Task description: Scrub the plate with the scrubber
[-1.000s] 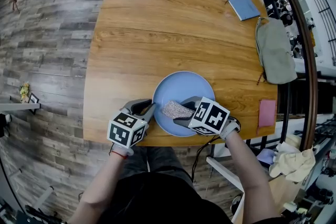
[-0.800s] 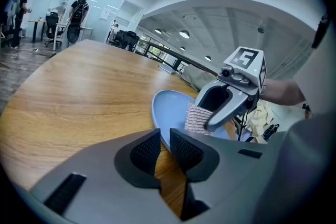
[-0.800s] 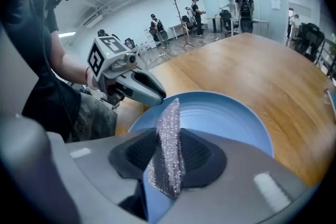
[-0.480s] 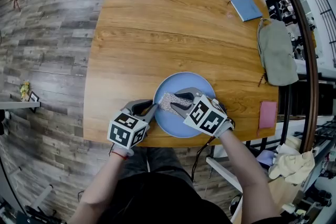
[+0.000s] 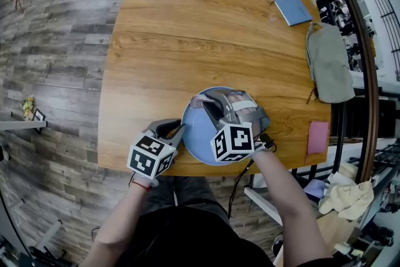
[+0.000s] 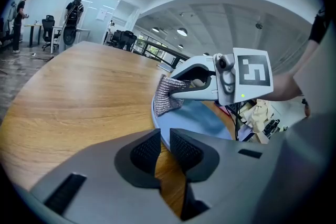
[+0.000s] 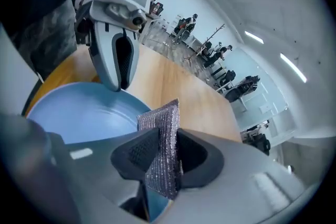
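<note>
A light blue plate [image 5: 197, 133] lies near the front edge of the wooden table [image 5: 187, 28]. My left gripper [image 5: 179, 130] is shut on the plate's left rim; in the left gripper view its jaws [image 6: 164, 145] pinch the plate's [image 6: 207, 119] edge. My right gripper [image 5: 207, 104] is shut on a silvery mesh scrubber [image 5: 198, 100], which sits at the plate's far left rim. The right gripper view shows the scrubber [image 7: 164, 136] squeezed between the pads above the plate [image 7: 79, 113], with the left gripper [image 7: 118, 68] beyond it. The right gripper and forearm hide much of the plate.
A blue notebook [image 5: 291, 9], a grey-green pouch [image 5: 328, 62] and a pink card [image 5: 317, 135] lie along the table's right side. A dark railing runs past that edge. Crumpled cloth [image 5: 347, 193] lies on the floor at the lower right.
My right gripper has carried the scrubber from the plate's middle to its far left rim and has rolled over, its marker cube now facing me. The left gripper has kept still.
</note>
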`<control>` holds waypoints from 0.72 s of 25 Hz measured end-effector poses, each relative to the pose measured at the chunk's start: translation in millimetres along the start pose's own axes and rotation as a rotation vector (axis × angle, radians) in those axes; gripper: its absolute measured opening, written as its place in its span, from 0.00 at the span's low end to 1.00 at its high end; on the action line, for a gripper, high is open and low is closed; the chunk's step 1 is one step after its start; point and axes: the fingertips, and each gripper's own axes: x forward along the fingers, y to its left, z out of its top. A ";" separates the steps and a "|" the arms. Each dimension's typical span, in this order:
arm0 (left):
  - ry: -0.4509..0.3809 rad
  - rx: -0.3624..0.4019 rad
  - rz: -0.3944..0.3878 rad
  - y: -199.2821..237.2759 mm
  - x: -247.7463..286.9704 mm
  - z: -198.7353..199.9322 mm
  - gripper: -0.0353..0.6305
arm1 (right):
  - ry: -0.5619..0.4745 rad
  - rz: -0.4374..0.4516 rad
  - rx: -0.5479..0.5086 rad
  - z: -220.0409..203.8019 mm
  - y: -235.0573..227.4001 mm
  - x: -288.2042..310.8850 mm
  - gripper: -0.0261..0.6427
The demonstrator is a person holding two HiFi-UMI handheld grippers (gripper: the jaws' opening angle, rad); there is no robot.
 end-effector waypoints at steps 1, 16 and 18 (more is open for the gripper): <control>0.000 0.000 0.001 0.1 0.1 0.0 0.13 | 0.013 -0.025 -0.009 -4.4 -4.6 1.0 0.21; 0.001 0.007 0.025 0.4 -0.7 -0.1 0.13 | 0.198 -0.083 0.195 -94.9 -15.2 -38.1 0.21; -0.004 -0.001 0.024 0.6 -0.2 0.4 0.13 | 0.205 -0.062 0.231 -100.0 -9.2 -46.2 0.21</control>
